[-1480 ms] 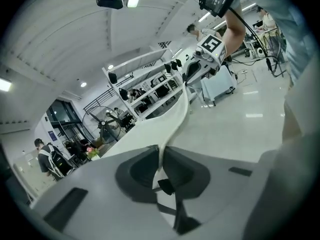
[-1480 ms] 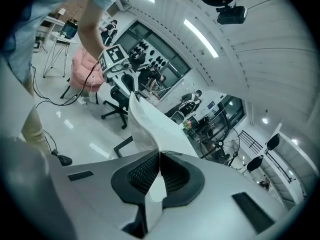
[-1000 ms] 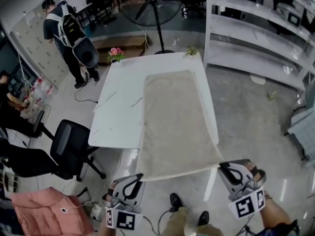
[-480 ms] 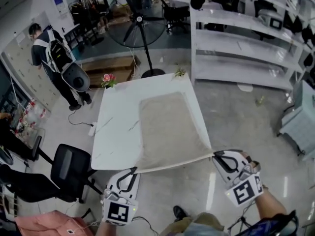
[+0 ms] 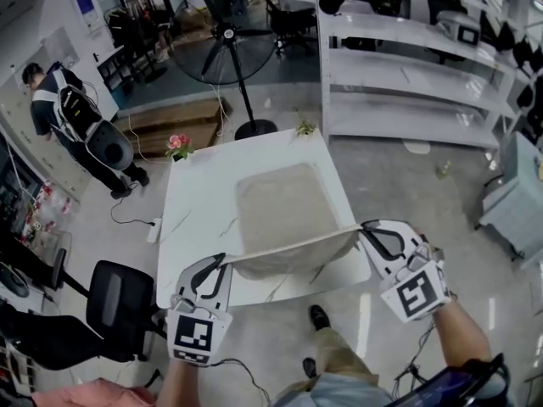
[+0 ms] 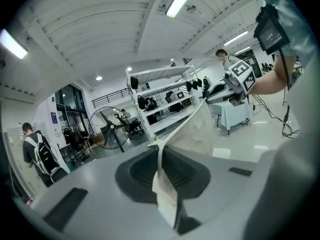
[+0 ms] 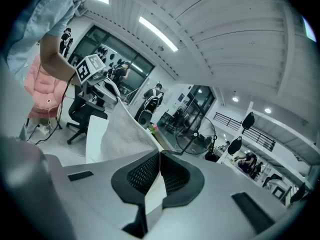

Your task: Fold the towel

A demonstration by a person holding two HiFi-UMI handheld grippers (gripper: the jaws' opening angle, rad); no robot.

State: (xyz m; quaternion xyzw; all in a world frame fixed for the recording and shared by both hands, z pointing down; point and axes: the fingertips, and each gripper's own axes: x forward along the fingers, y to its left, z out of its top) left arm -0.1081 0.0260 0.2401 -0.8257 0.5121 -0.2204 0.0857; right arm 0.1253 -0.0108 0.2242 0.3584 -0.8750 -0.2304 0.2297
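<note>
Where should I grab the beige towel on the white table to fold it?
By its two near corners, coming from the white table's near end. The beige towel lies lengthwise; left gripper and right gripper, pinching those corners, hold its short edge spread.

Pink flowers [image 5: 178, 144] and a small plant [image 5: 304, 128] sit by the far corners of a white table [image 5: 199, 219]. Beyond stand a fan [image 5: 222, 30] and white shelves [image 5: 407, 66]; left, a person [image 5: 72, 121] with a backpack and a black chair [image 5: 119, 295].
</note>
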